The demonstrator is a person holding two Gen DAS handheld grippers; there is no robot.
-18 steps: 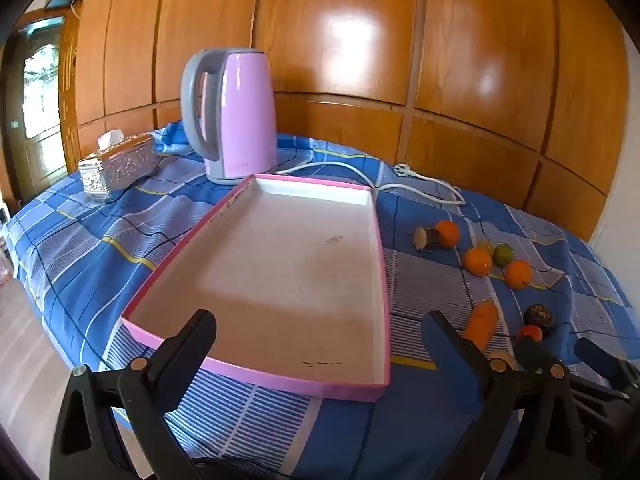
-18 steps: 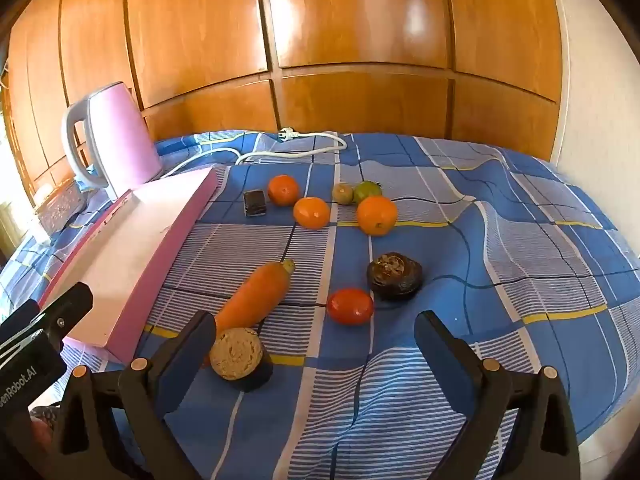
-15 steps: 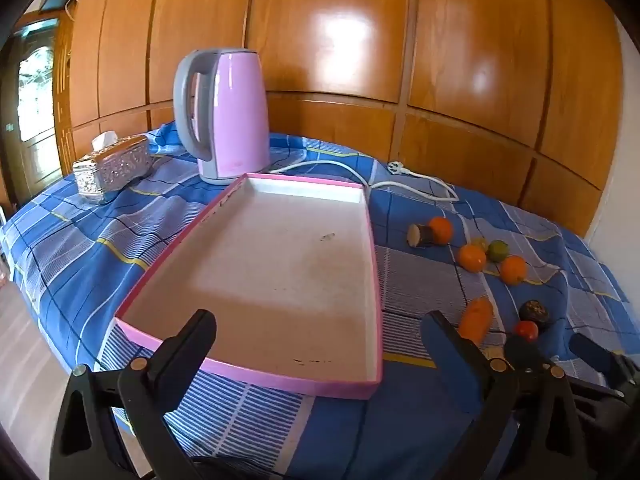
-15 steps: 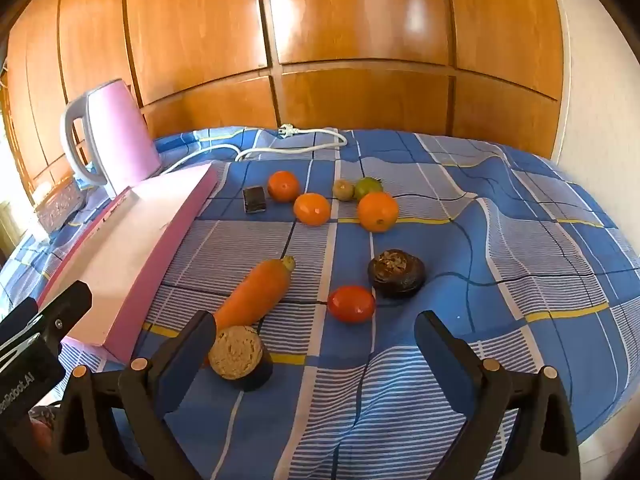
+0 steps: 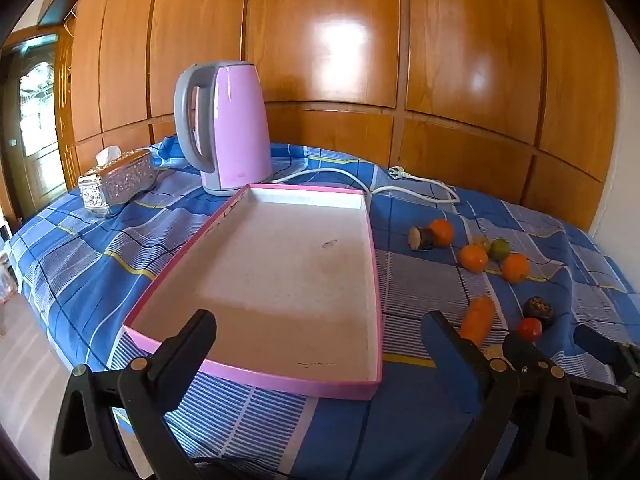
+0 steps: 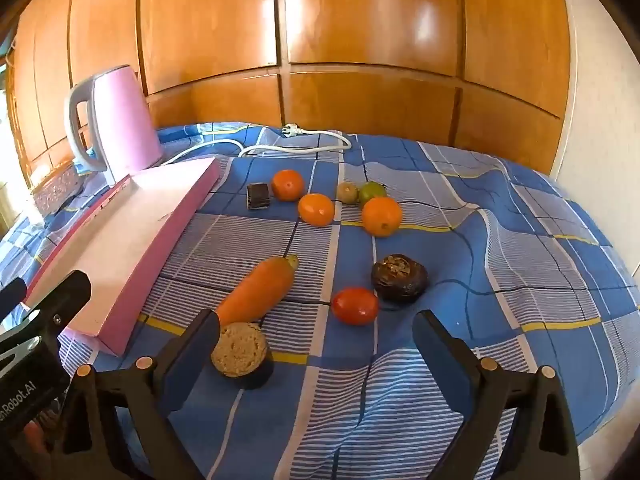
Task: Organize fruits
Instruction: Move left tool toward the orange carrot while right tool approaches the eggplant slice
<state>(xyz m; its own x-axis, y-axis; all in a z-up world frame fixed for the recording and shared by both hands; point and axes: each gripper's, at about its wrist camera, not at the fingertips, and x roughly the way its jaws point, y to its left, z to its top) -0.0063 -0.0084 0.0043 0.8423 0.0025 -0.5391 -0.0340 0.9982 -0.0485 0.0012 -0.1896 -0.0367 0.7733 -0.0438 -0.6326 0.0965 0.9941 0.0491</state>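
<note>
Left tongs [image 5: 320, 332] farther from tray [image 5: 374, 264]

Pink shallow tray [image 5: 256, 370], white inside, lies flat ahead of the left gripper [image 5: 320, 344]. Ahead of the right gripper [image 6: 316, 344]: carrot [image 6: 256, 292] lying diagonally; red tomato [image 6: 355, 306]; dark round fruit [image 6: 399, 278]; three oranges [image 6: 316, 209]; green lime [image 6: 371, 192] farthest. Cut dark piece [image 6: 242, 354], pale face up, beside its left finger.
</note>
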